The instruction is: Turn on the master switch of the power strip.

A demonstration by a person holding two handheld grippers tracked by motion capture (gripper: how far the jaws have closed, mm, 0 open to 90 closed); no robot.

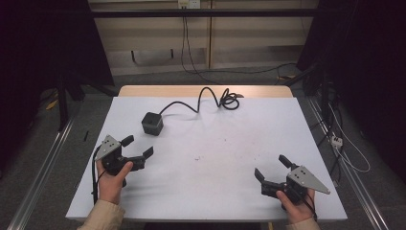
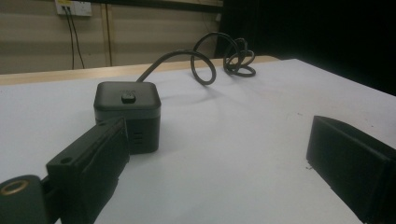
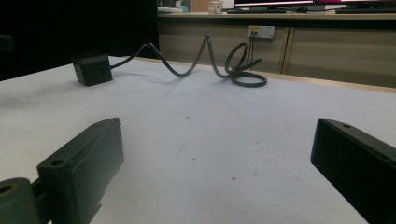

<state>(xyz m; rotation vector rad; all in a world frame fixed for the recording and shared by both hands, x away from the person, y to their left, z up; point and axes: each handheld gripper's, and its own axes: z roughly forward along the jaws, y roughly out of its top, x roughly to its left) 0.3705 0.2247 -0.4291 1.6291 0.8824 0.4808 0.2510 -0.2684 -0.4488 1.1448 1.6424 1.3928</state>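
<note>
A dark cube-shaped power block point(image 1: 152, 123) sits on the white table sheet point(image 1: 215, 158) at the left rear. Its black cable point(image 1: 210, 98) loops to a coil near the far edge. My left gripper point(image 1: 138, 146) is open just in front of the cube, held by a hand. In the left gripper view the cube point(image 2: 127, 114) stands right beyond the left jaw, with the cable point(image 2: 210, 60) behind. My right gripper point(image 1: 271, 168) is open at the front right, nothing between its jaws. In the right gripper view the cube point(image 3: 92, 68) lies far off left, with the cable point(image 3: 224, 63) beside it.
The wooden table edge point(image 1: 206, 90) shows beyond the sheet. Wall sockets point(image 1: 188, 4) and hanging cords are at the back. Metal rails point(image 1: 43, 167) run along the floor on both sides. A white plug strip point(image 1: 336, 141) lies on the floor at the right.
</note>
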